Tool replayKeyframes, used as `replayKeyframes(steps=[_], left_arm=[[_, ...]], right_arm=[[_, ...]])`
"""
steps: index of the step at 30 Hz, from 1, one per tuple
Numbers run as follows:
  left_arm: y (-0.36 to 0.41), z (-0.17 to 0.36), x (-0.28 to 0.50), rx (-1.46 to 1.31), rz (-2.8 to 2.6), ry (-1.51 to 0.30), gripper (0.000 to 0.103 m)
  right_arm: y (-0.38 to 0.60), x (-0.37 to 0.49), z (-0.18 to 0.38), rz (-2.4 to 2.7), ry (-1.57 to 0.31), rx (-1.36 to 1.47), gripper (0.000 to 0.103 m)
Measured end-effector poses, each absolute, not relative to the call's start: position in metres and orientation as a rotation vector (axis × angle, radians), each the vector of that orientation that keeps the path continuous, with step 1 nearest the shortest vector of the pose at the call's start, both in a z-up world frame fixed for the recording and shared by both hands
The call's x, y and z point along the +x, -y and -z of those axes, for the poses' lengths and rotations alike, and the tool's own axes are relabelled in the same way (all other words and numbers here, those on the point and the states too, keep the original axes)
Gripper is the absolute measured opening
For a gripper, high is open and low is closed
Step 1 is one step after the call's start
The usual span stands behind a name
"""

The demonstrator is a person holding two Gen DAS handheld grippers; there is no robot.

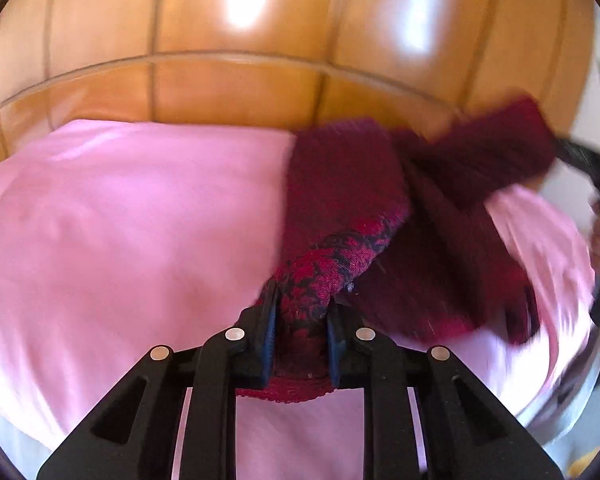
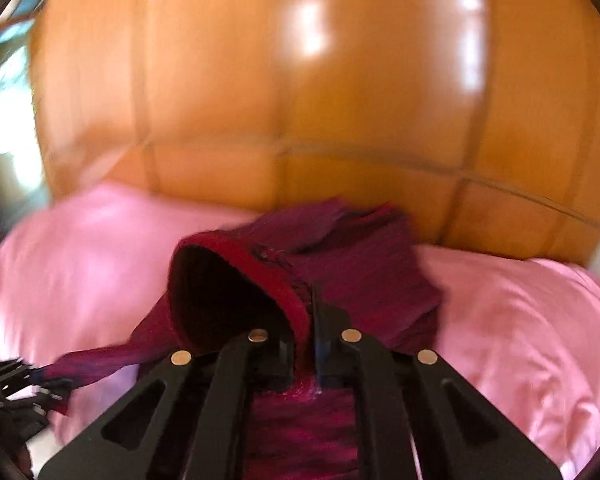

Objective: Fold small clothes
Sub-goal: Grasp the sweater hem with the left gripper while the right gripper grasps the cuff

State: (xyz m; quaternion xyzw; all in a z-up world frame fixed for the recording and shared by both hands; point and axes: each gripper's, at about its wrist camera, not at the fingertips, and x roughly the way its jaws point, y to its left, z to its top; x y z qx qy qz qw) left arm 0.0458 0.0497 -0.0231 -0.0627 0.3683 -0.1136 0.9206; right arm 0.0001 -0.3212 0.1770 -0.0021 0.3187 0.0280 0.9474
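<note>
Left wrist view: left hand-held gripper (image 1: pixel 302 316) is pinching a bunched, patterned red-and-dark edge of the maroon knit garment (image 1: pixel 348 184). The blue pads (image 1: pixel 271 320) press on the fabric from both sides, with a scalloped hem hanging just below them. The rest of the garment trails right across the pink bed sheet (image 1: pixel 120 220) and is partly lifted off it, toward the wooden headboard (image 1: pixel 236 80).

Right wrist view: right hand-held gripper (image 2: pixel 312 332) is clamped nearly shut on the rim of a tubular opening, probably a sleeve cuff or neck; too blurred to say which. The left one shows at the lower left edge with fabric strung between the two.

Two separate pinch points look like a lift-and-spread to flatten the piece before the first fold. Heavy motion blur, so the fold itself looks not yet started.
</note>
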Motion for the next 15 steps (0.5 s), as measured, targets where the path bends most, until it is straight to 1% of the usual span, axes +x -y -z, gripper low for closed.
replayKeyframes(steps=[5,10,15], left_arm=[[-0.103,-0.004,0.089,-0.218,0.113,-0.696,0.018],[-0.151,-0.017,0.159,-0.274,-0.029,-0.698,0.017],[-0.186,-0.026,0.242,-0.279,-0.198,-0.722,0.017]], right_arm=[[0.429,0.018,-0.186,0.174,-0.641,0.118,0.005],[0.544,0.048,-0.164,0.435,-0.7,0.242,0.005],[0.628,0.073,-0.135,0.645,-0.779,0.33,0.005]])
